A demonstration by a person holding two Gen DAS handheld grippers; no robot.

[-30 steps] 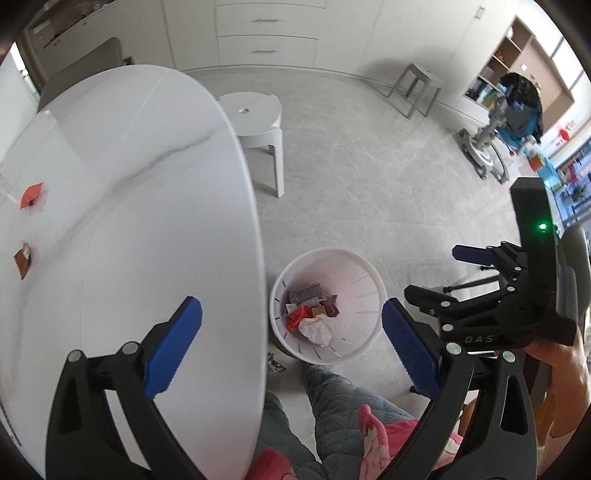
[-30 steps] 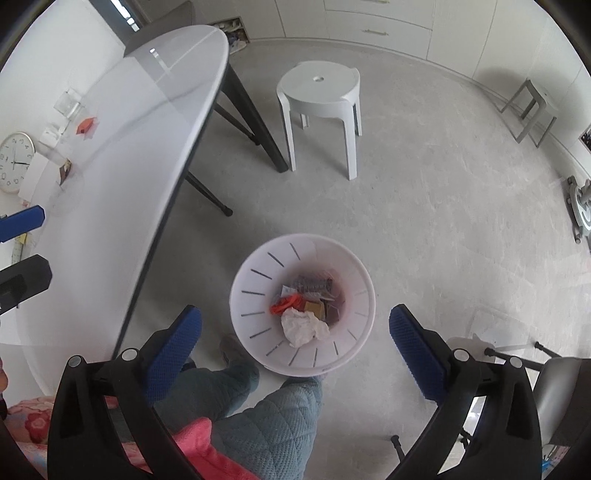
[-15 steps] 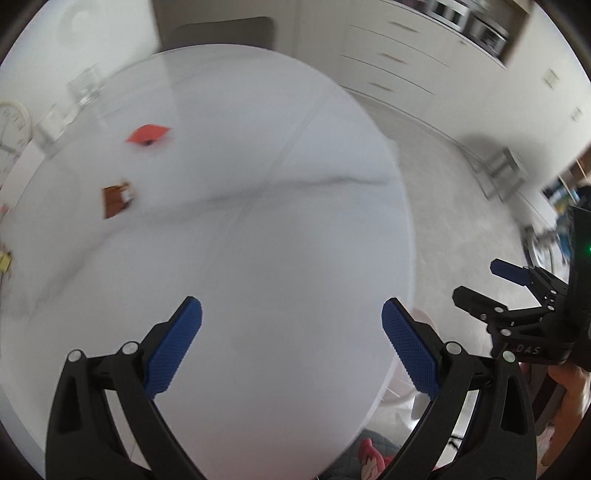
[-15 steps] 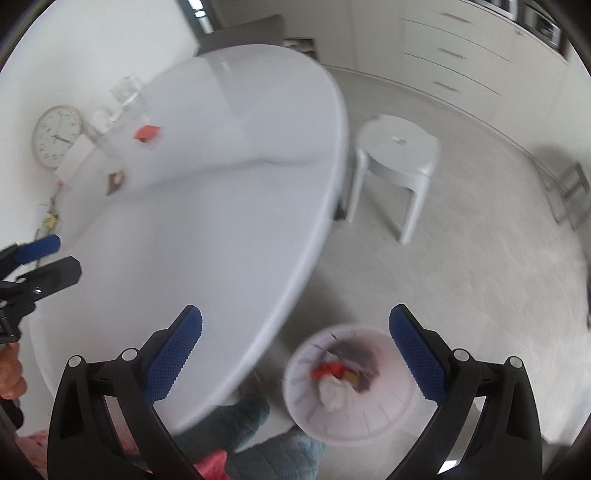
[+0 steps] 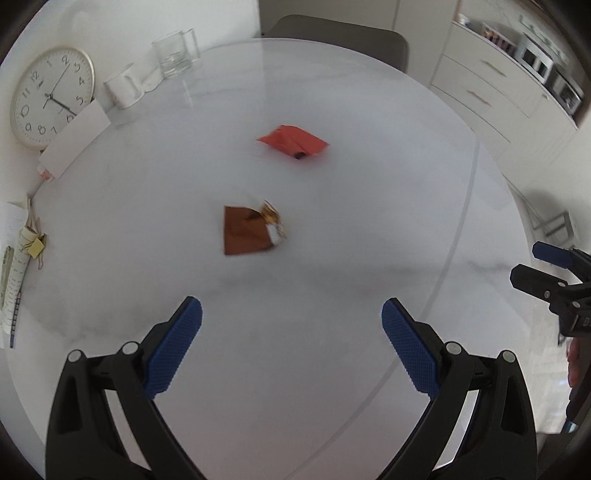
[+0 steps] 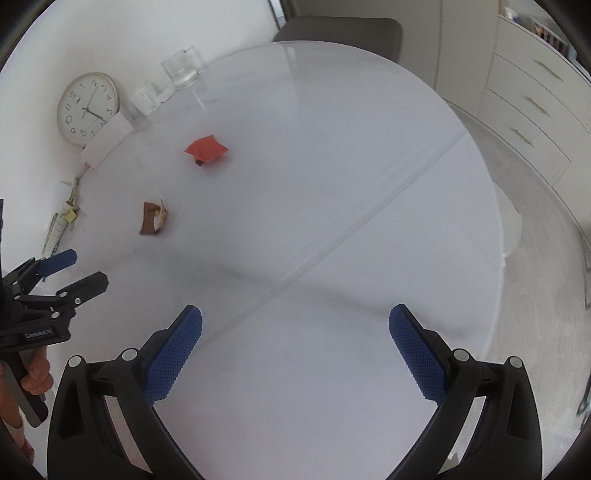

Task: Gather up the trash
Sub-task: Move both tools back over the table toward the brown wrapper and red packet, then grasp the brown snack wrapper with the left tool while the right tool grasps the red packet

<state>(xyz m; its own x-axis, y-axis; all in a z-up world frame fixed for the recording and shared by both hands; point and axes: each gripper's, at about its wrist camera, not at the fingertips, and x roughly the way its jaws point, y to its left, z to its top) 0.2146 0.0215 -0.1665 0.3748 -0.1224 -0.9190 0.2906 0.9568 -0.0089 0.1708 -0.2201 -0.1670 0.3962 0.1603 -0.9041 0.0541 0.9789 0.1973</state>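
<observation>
Round white marble-look table (image 5: 332, 369), faint grey veining, one straight seam across the top. On it: brown wrapper (image 5: 248, 230) near centre, torn end with gold foil; red wrapper (image 5: 293, 142) beyond it, apart. Far-left edge: clear glasses (image 5: 173, 53), white mug (image 5: 123, 90), wall clock (image 5: 50, 96) leaning upright, white card (image 5: 74, 142) in front of it, papers (image 5: 14, 266) at left rim.

A home dining room. A round white marble-look table (image 5: 369, 229) stands against a white wall, a grey upholstered chair (image 5: 343, 33) at its far edge. A round white wall clock (image 5: 50, 98), clear drinking glasses (image 5: 173, 55) and a white ceramic mug (image 5: 123, 90) sit along its far-left edge. Cream drawer cabinets (image 5: 491, 96) line the right.
</observation>
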